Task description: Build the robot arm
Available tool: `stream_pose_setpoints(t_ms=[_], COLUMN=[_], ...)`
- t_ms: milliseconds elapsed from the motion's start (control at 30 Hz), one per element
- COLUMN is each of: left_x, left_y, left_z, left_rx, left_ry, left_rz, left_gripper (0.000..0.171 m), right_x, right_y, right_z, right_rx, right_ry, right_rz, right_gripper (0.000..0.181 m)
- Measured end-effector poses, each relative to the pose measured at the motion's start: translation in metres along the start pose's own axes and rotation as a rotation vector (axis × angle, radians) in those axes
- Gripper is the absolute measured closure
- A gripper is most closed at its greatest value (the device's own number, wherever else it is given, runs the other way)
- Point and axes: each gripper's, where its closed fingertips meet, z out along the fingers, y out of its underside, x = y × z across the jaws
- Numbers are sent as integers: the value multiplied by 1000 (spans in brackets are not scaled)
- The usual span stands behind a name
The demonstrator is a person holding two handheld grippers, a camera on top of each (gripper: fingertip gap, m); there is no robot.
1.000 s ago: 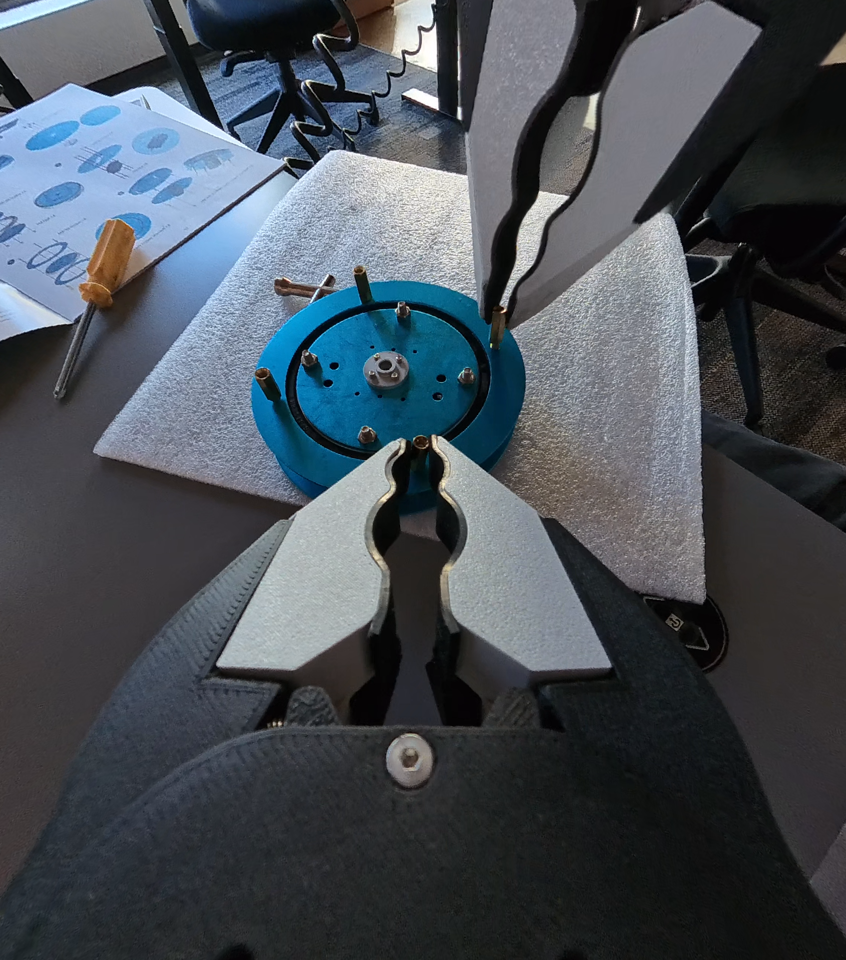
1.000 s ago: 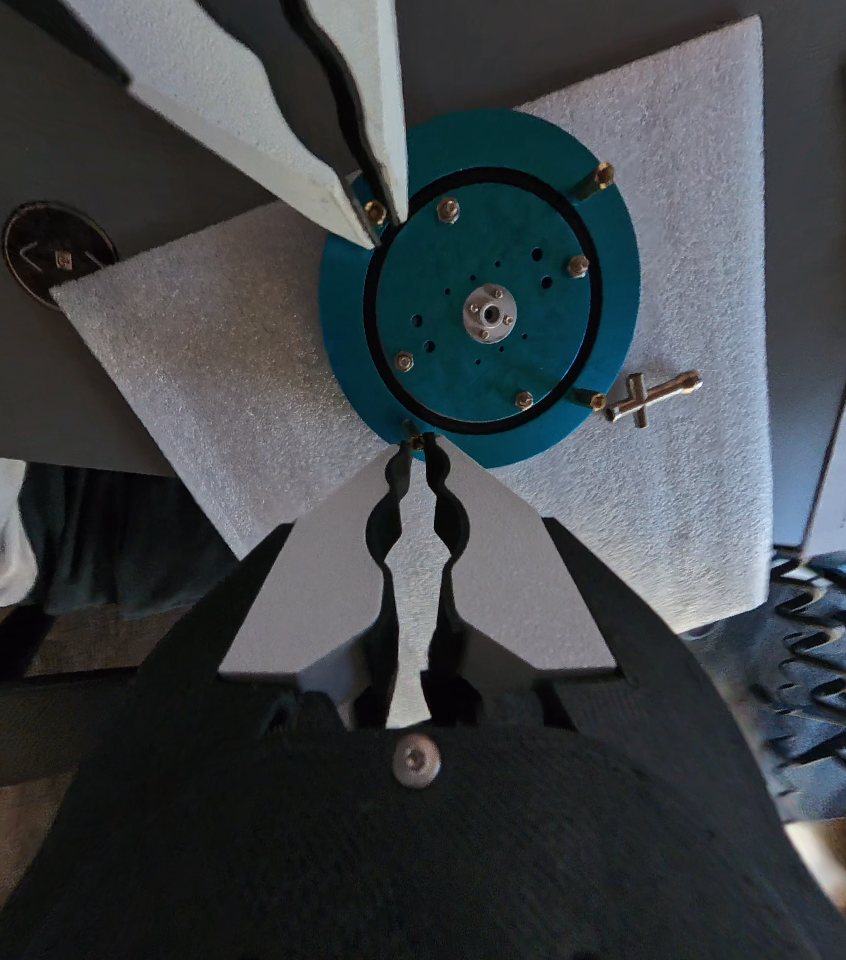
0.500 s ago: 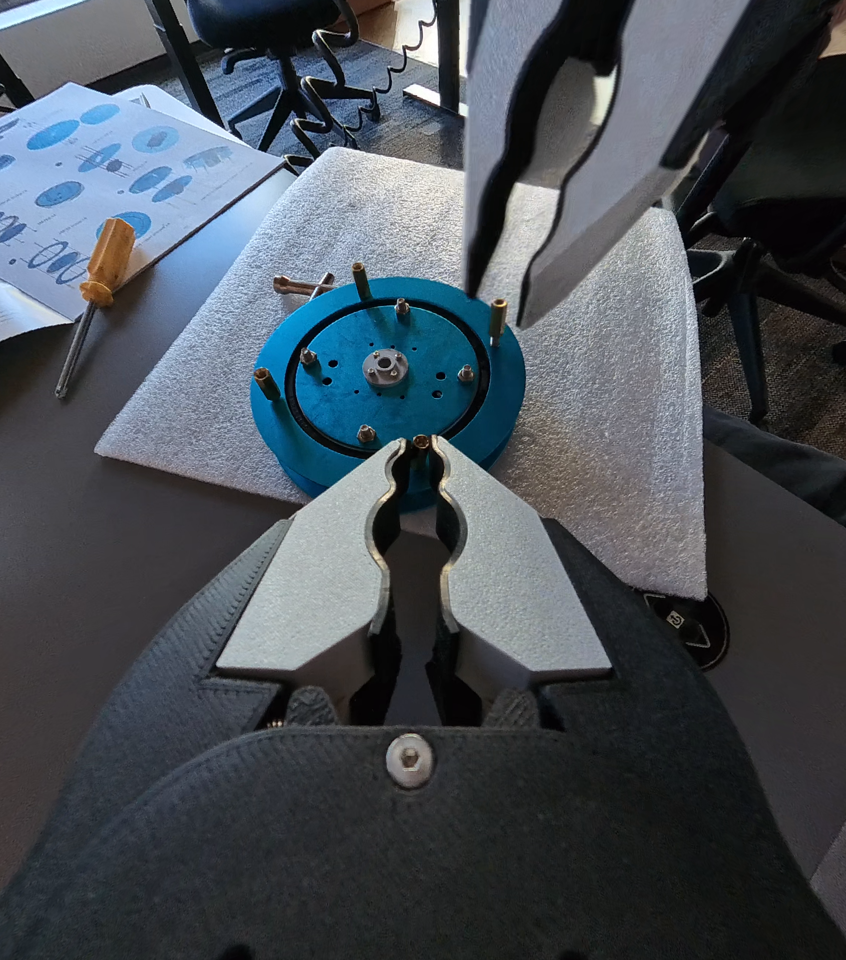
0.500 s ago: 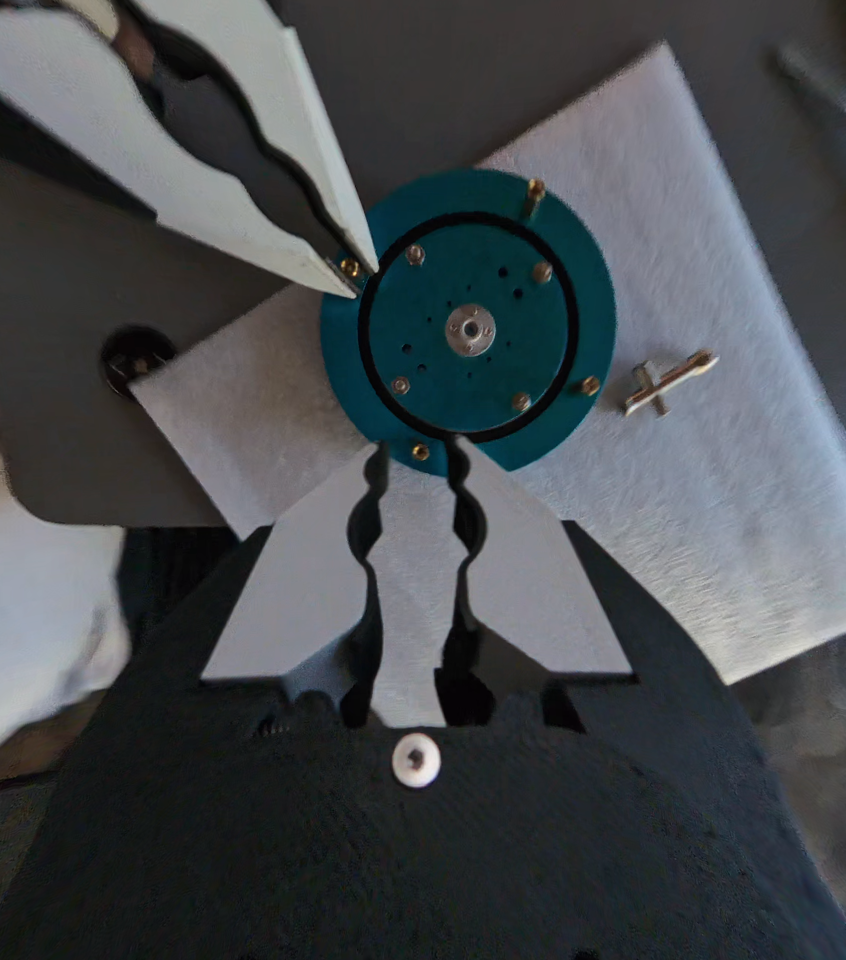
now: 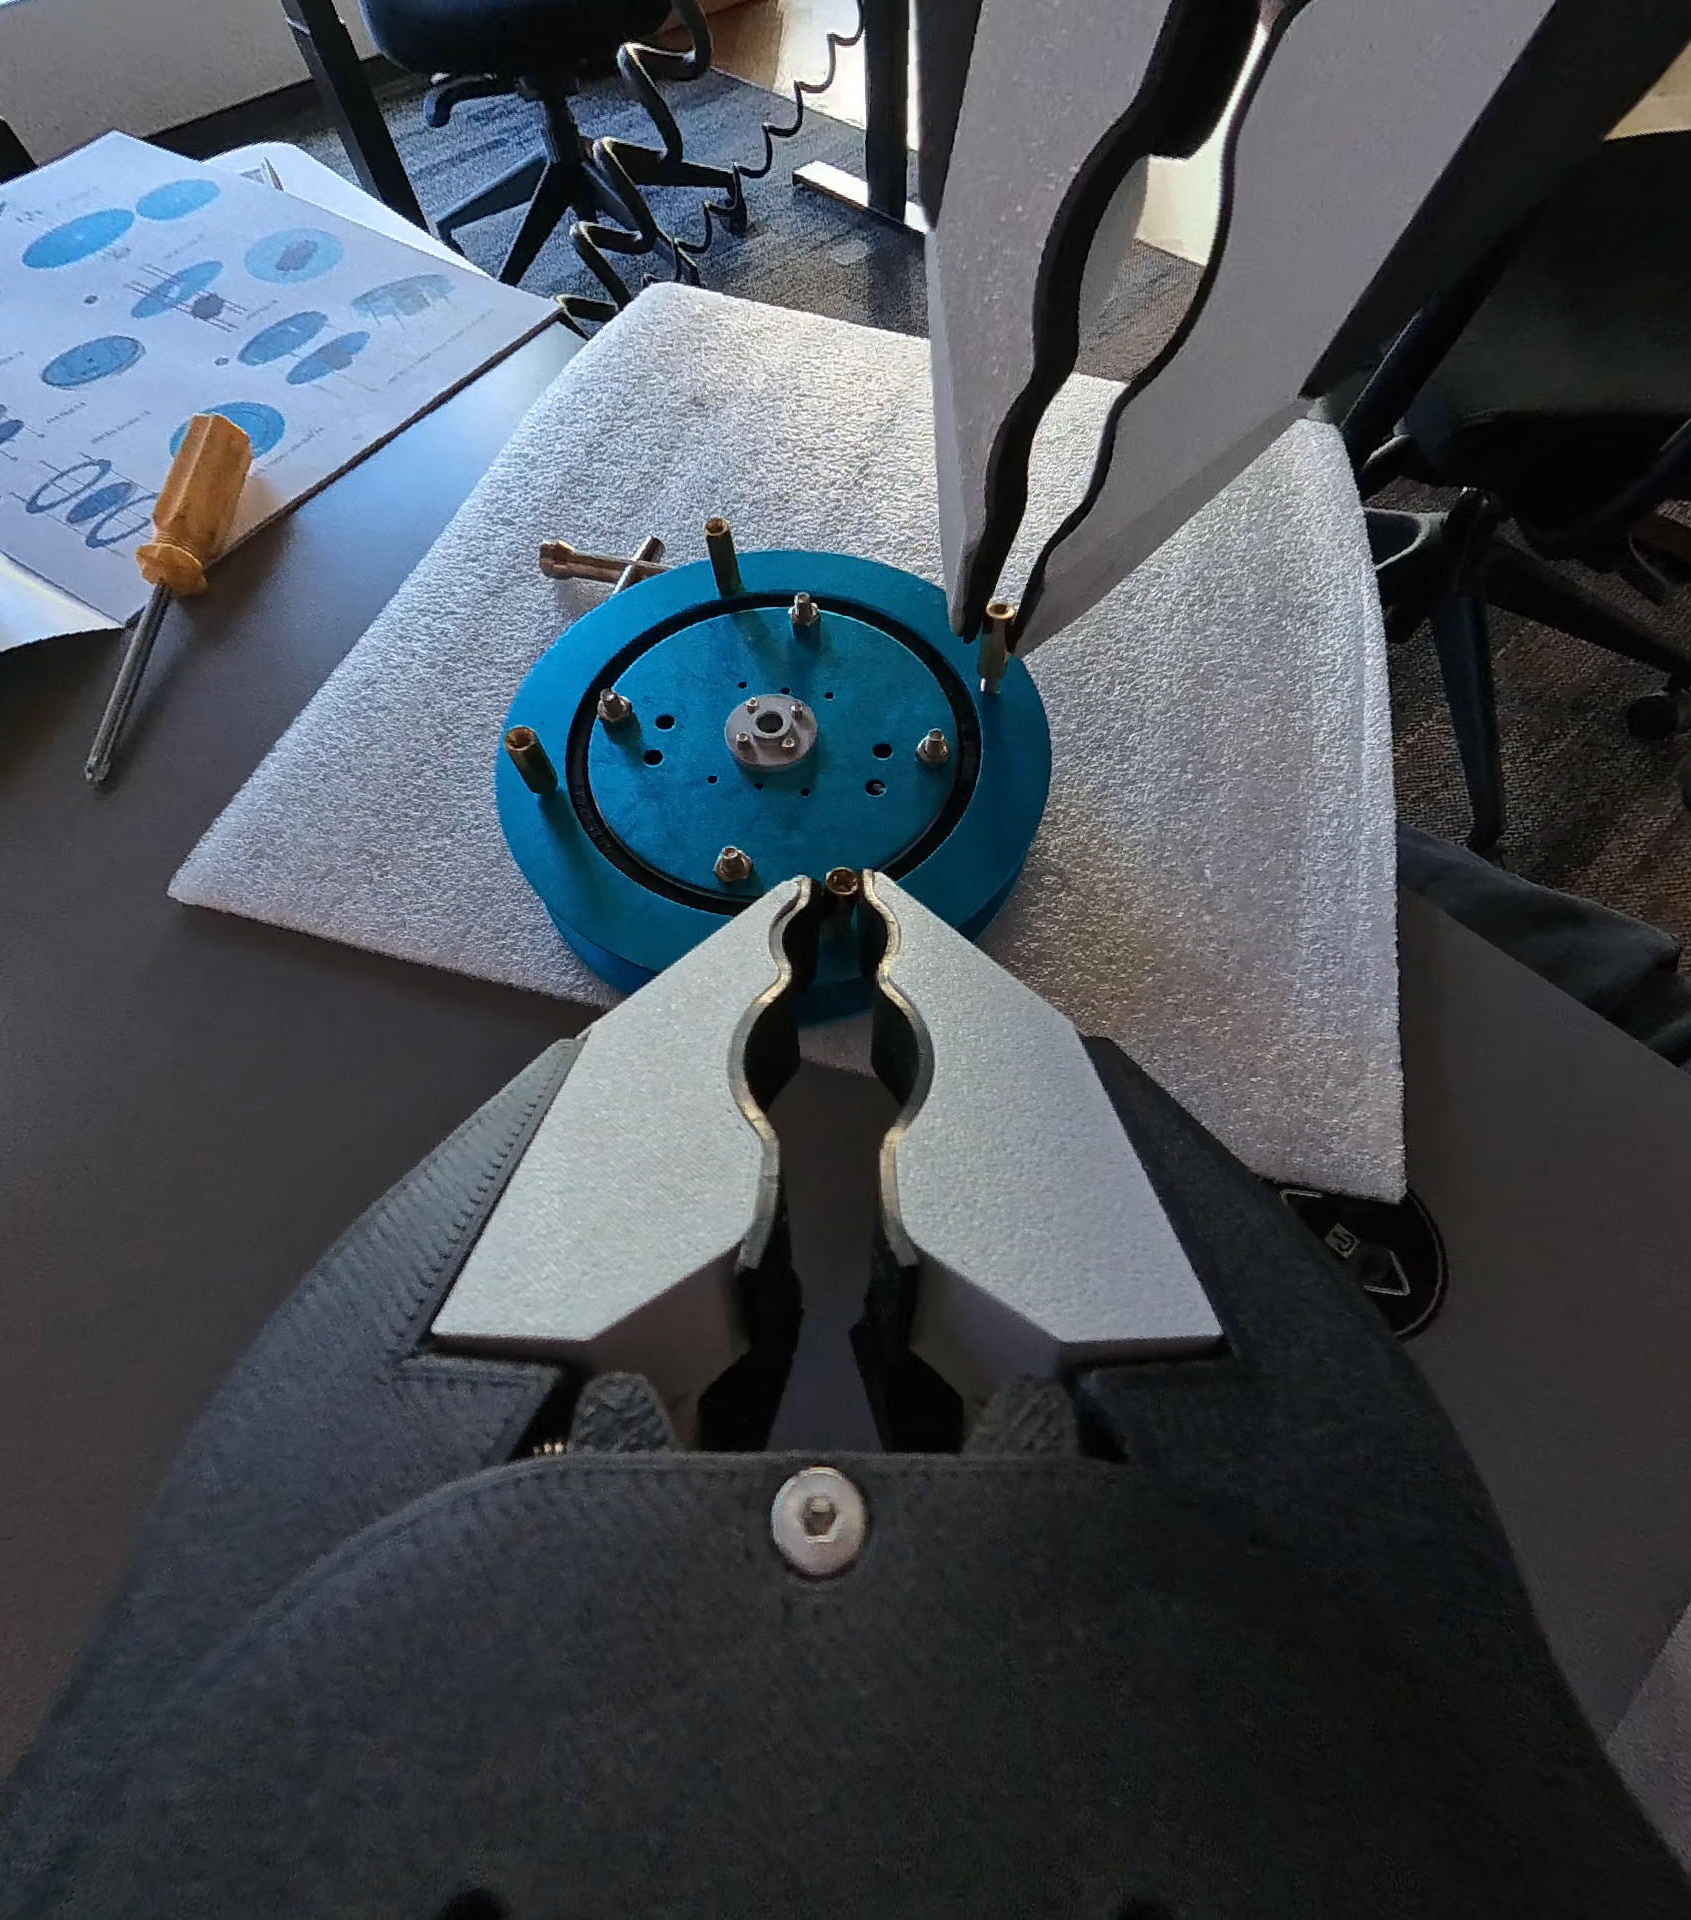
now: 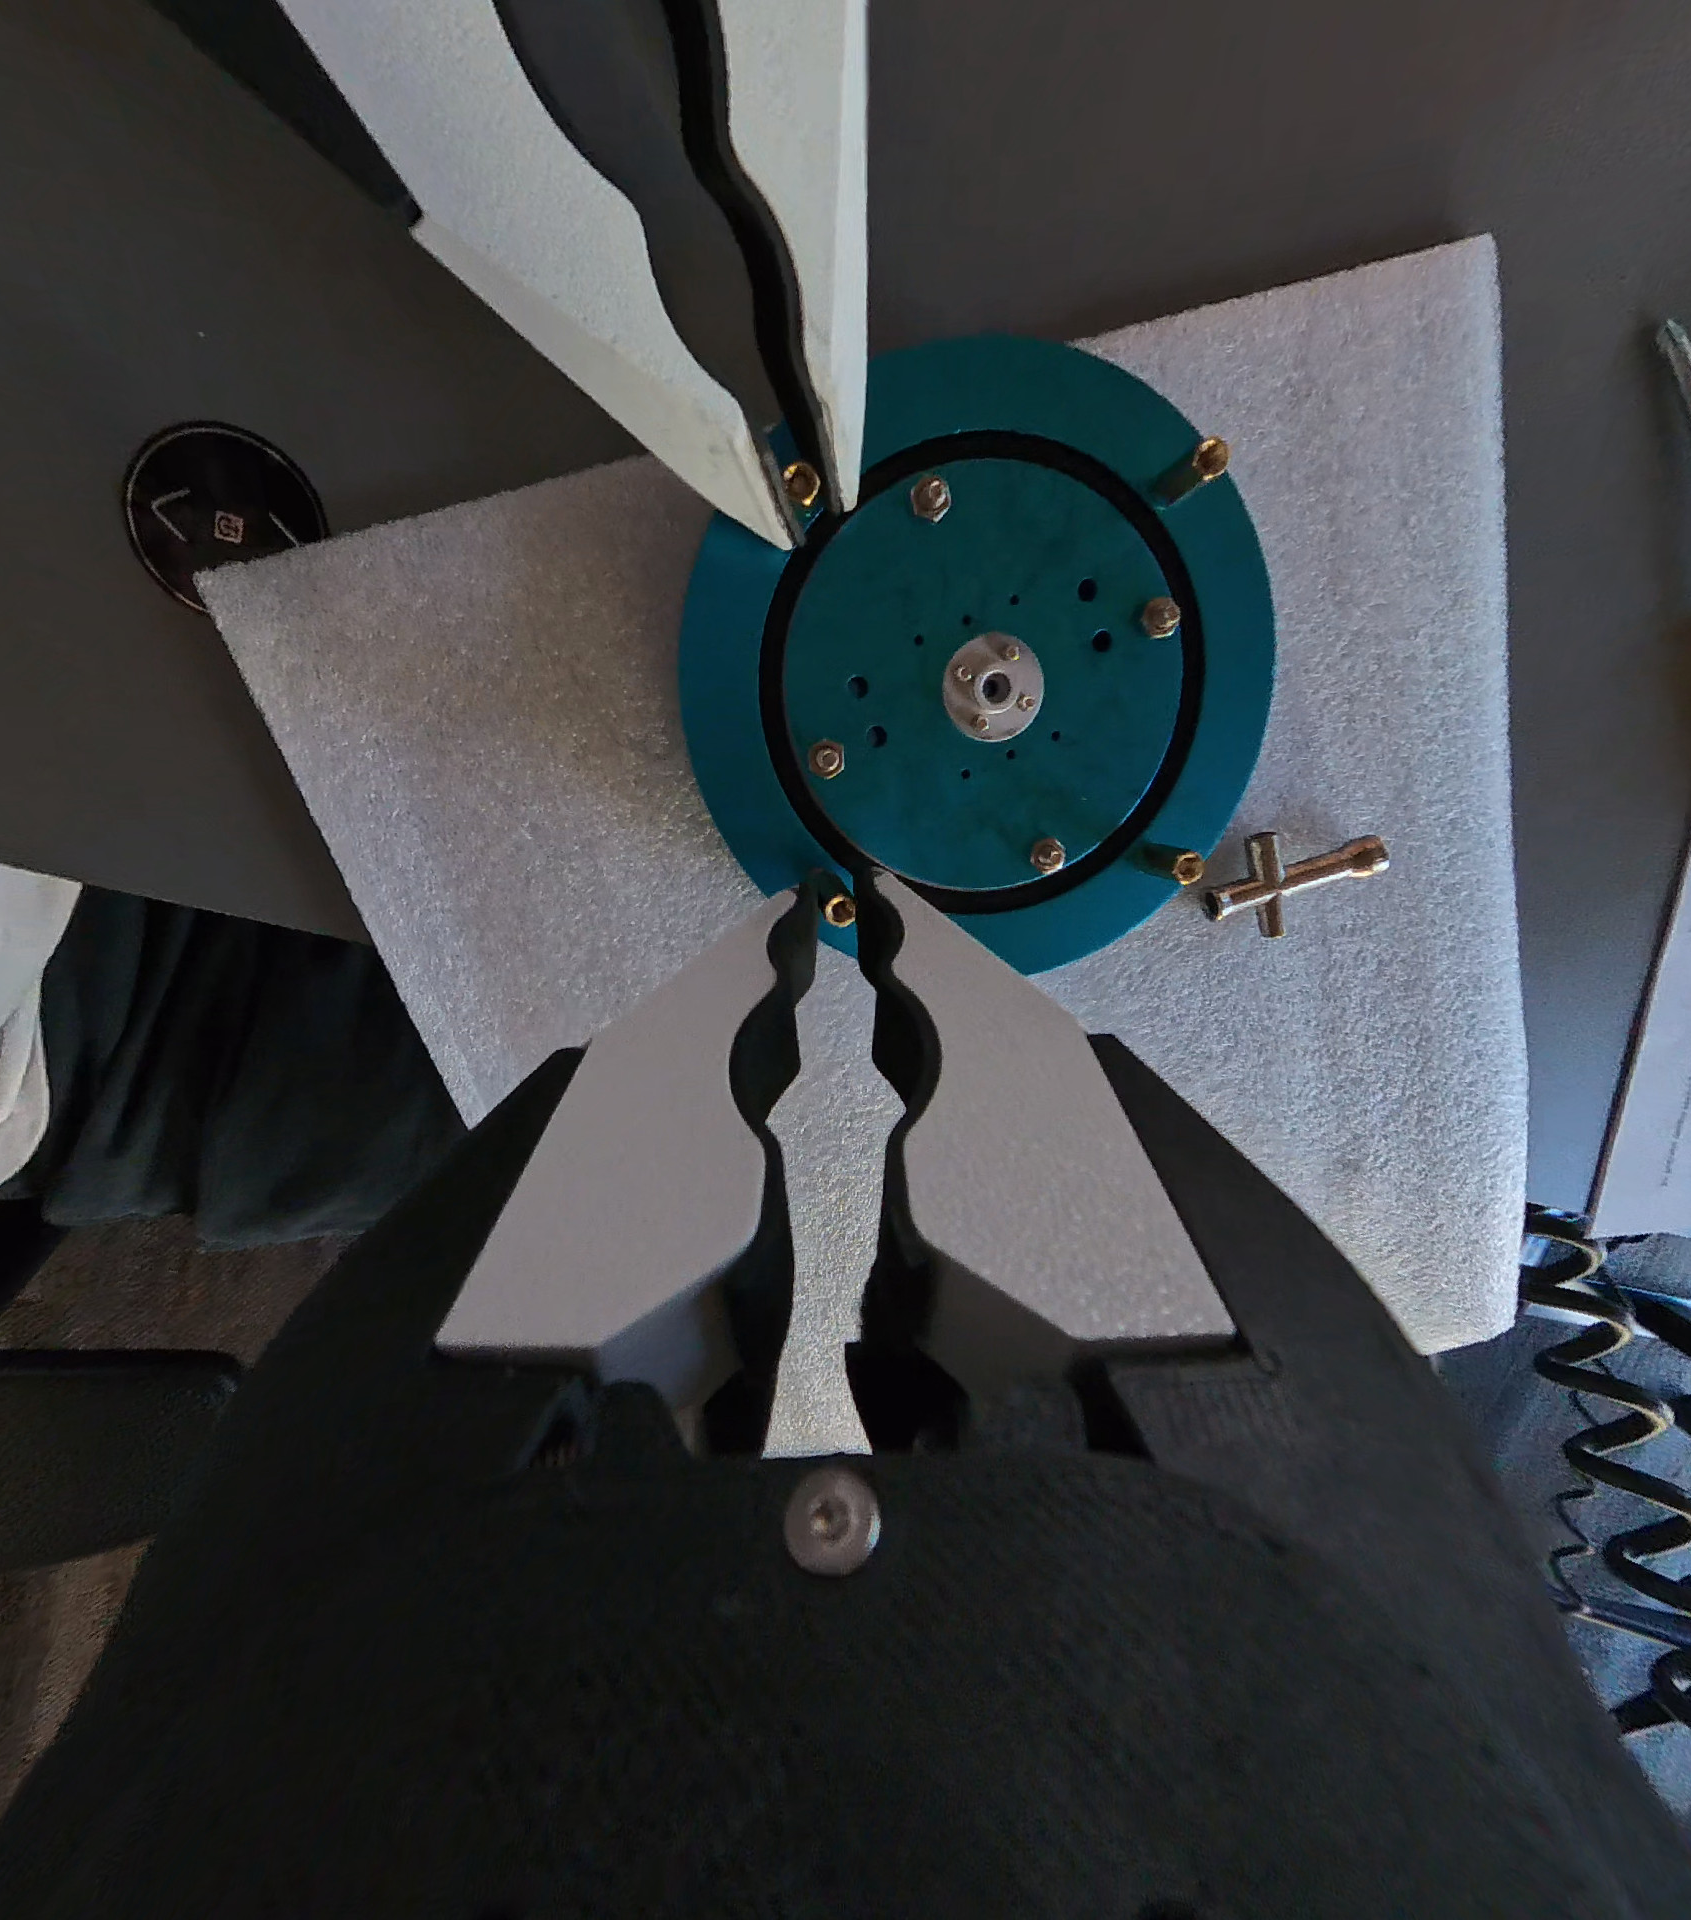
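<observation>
My left gripper is clamped on one of four brass standoffs on the blue disc's rim at frame centre. My right gripper straddles another standoff, though whether it is gripping I cannot tell. The disc, on white foam, shows a black ring, four nuts and one silver hub.

Right tongs back down around the brass standoff after lifting off it, narrower again.

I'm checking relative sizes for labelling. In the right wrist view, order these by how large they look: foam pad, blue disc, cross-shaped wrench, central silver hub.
1. foam pad
2. blue disc
3. cross-shaped wrench
4. central silver hub

The wrench and hub look fairly close in size.
</observation>
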Motion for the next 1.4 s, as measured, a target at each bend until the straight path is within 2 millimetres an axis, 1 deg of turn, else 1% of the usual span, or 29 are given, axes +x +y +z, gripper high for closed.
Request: stream_pose_setpoints(t_ms=[67,133,200,267,300,333,367,467,533,600,633,667,700,733,767,800,833,867,900,933,967,1000,1033,1067,1200,1267,1300,1400], left_x=[0,0,0,0,0,0,0,-1,0,0,-1,0,-1,-1,-1,-1,-1,-1,-1,-1,-1,-1,-1,-1,-1,-1,-1,-2], left_y=[0,0,0,0,0,0,0,1,1,1,1,1,1,1,1,1,1,1,1,1,1,1,1,1,1,2,2,2], left_z=[0,0,0,0,0,0,0,0,1,1,1,1,1,1,1,1,1,1,1,1,1,1,1,1,1,1,1,1], left_rx=[-1,-1,-2,-3,-3,-4,-4,-4,-5,-6,-6,-6,-6,-7,-7,-7,-7,-8,-8,-9,-9,-10,-10,-11,-12,-13,-13,-14], left_ry=[3,2,-5,-7,-7,-8,-8,-2,0,-3,-2,0,2,4,6,8,10,11,11,11,10,9,8,8,12,12,11,11], left_rz=[-3,-2,3,9,9,8,6,-3,-2,1,0,-3,-6,-10,-14,-16,-19,-20,-20,-19,-18,-17,-16,-17,-24,-25,-25,-28], left_gripper=[166,166,166,166,166,166,166,166,166,166,166,166,166,166,166,166,166,166,166,166,166,166,166,166,166,166,166,166], right_x=[-1,-1,0,0,0,1,2,3,7,17,23,25,28,20,15,11,6,-1,-8,-9,-4,3,8,9,0,2,2,2], right_y=[1,1,1,3,4,3,3,1,-5,-25,-32,-37,-39,-41,-41,-36,-30,-24,-19,-15,-10,-8,-7,-6,-1,2,1,1], right_z=[1,1,2,2,2,2,2,1,-4,-25,-38,-51,-61,-66,-65,-58,-49,-40,-34,-30,-27,-26,-25,-23,-9,-5,-3,-2], right_rx=[-11,-18,-19,-32,-30,-20,-13,-12,49,238,328,417,495,567,610,598,561,517,475,436,392,351,310,267,96,20,4,-45], right_ry=[-30,-66,-82,-76,-61,-44,-24,-3,2,81,145,197,233,179,118,51,-11,-67,-100,-77,-12,67,123,139,42,36,32,11], right_rz=[47,159,324,603,715,784,787,629,479,280,185,112,100,99,139,186,216,218,177,103,10,-80,-161,-224,-352,-397,-406,-403], right_gripper=[176,176,176,176,176,175,175,176,175,166,157,151,151,140,138,138,147,161,171,176,176,171,163,162,162,163,175,176])
